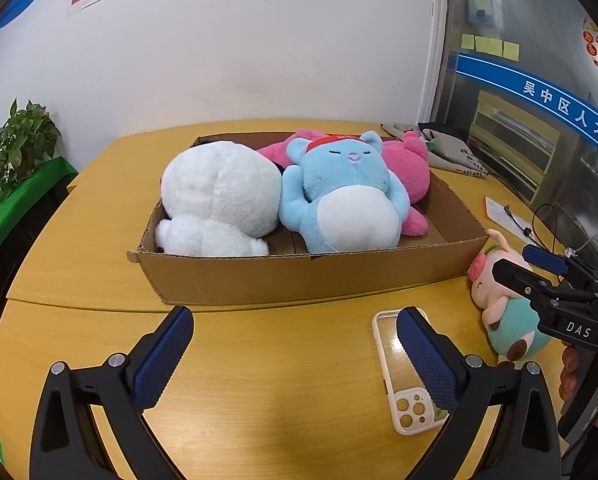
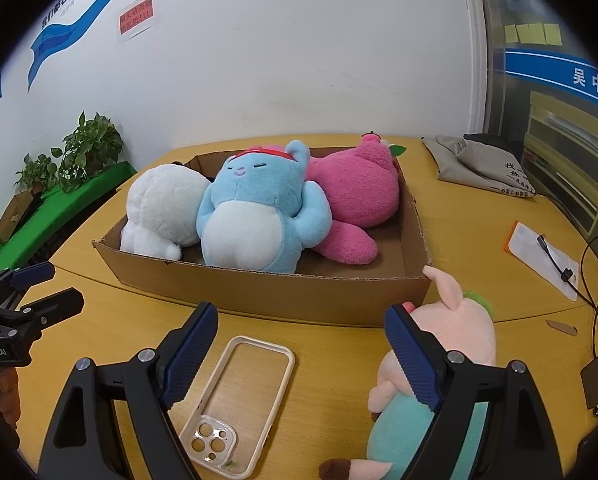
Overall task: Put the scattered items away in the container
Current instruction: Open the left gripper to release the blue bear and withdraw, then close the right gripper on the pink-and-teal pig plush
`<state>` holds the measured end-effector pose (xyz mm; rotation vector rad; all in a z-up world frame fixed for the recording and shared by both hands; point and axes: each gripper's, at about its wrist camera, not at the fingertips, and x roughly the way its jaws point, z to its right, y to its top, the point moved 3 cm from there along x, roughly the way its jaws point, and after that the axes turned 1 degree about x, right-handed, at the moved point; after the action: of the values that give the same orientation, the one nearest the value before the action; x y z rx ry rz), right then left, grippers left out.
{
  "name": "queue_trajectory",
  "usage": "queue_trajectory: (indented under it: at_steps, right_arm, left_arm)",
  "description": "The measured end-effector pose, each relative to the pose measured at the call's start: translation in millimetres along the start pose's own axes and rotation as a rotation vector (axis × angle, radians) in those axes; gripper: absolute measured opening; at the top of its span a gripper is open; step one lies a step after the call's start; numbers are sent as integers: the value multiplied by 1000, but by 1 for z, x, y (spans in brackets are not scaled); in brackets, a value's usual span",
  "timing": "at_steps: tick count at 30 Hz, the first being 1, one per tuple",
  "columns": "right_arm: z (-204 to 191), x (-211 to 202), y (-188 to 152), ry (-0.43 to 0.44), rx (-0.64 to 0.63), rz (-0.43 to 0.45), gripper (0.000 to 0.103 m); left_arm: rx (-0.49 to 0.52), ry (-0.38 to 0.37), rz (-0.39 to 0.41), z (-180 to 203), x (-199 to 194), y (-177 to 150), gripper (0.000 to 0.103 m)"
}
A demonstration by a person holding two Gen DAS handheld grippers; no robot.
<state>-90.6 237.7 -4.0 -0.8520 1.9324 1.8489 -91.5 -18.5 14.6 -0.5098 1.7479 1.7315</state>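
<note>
The box [image 1: 299, 276] stands in the middle of the table [image 1: 259, 380], with three plush toys [image 1: 339, 200] lying side by side in it. Before the box lies a phone case [image 2: 235, 400]. Right of the case (near the box corner) lies a plush pig [image 2: 451, 352]. A bag [image 2: 479, 164] lies behind, at the right.

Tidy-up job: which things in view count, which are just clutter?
Job: cardboard box; pig plush and phone case, both outside the box; white, blue, pink plushes inside it.
Clutter: grey bag, cable, envelope, plant.
</note>
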Motion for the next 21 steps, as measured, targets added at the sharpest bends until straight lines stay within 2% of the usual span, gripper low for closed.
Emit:
queue_trajectory:
  at_steps: [9, 14, 18, 21]
  right_arm:
    - [13, -7, -3, 26, 24, 19, 86]
    - [50, -17, -8, -52, 64, 28, 86]
    - [95, -10, -28, -126, 155, -36, 86]
    - [111, 8, -50, -120, 187, -122, 85]
  left_arm:
    - [26, -58, -28, 21, 14, 6, 103]
    - [43, -155, -72, 49, 33, 11, 103]
    - [61, -189, -88, 67, 42, 12, 103]
    - [71, -199, -103, 75, 47, 8, 103]
